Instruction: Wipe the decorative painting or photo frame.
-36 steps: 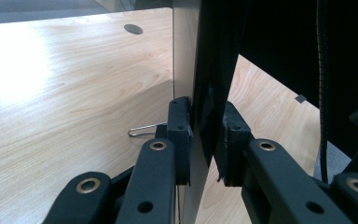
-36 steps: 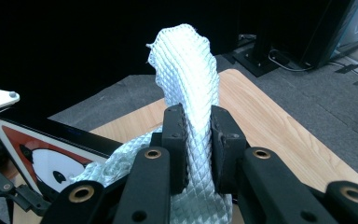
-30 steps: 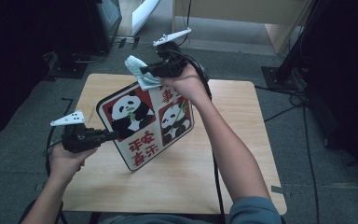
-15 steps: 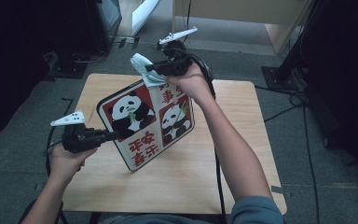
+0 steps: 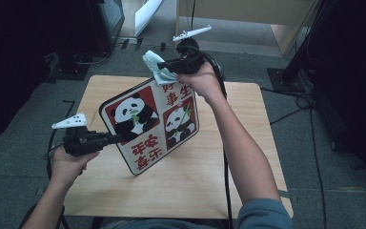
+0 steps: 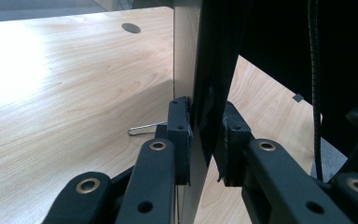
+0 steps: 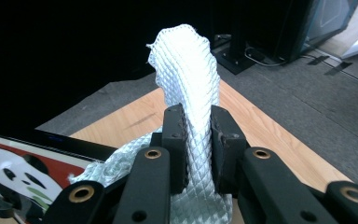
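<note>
Fingers (image 7: pixel 175 140) of right gripper (image 5: pixel 170 65) are clenching white woven cloth (image 5: pixel 156 66) at upper centre; left gripper (image 5: pixel 116 139) is clamping square red-and-white panda board (image 5: pixel 150 125) at centre-left.

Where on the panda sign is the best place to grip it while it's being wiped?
Grip the panda sign by its thin left edge, coming from the side, as the left gripper does: the flat board slots between the jaws, leaving the face free for the cloth.

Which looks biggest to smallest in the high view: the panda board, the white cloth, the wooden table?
1. Wooden table, largest.
2. Panda board, held up toward the camera by the left claw, so it looks somewhat bigger than it would lying flat.
3. White cloth, smallest, pinched in the right claw.
</note>
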Available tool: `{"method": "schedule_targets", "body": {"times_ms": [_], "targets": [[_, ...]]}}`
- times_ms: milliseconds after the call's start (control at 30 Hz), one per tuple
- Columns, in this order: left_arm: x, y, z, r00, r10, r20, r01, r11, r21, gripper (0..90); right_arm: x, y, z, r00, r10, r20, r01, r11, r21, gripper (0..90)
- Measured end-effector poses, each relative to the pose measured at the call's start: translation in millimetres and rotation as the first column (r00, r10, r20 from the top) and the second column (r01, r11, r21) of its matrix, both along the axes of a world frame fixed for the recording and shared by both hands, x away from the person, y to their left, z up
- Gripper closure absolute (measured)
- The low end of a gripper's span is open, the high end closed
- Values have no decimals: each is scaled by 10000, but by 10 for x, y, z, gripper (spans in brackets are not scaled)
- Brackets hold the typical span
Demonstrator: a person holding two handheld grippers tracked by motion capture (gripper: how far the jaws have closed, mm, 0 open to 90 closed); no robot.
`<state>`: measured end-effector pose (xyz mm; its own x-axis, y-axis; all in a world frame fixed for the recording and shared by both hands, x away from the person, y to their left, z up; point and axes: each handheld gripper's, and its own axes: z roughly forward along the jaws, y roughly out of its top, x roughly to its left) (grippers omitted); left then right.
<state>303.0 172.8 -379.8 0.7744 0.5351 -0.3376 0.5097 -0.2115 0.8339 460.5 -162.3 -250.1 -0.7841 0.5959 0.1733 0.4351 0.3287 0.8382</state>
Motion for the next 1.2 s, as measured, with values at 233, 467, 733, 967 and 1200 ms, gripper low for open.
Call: {"method": "schedule_targets", "body": {"times_ms": [233,467,733,967,1200], "targets": [[2,2,0,10000,6,-22,-6,10000,5,788,51,-80,1,9997,-250,-38,250,9997,-41,783],[7,0,0,10000,-1,-55,0,10000,-28,787,79,-162,5,9987,-501,23,501,9987,-96,783],[15,-3,8,9999,-21,-104,21,10000,24,786,106,-227,5,9975,-702,32,703,9975,-89,784],[21,-7,14,9999,17,-121,-16,10000,67,784,139,-282,13,9964,-844,60,845,9962,-187,788],[18,-9,18,9999,8,-117,-6,9999,115,787,175,-336,13,9946,-1029,105,1031,9944,-218,790]]}}
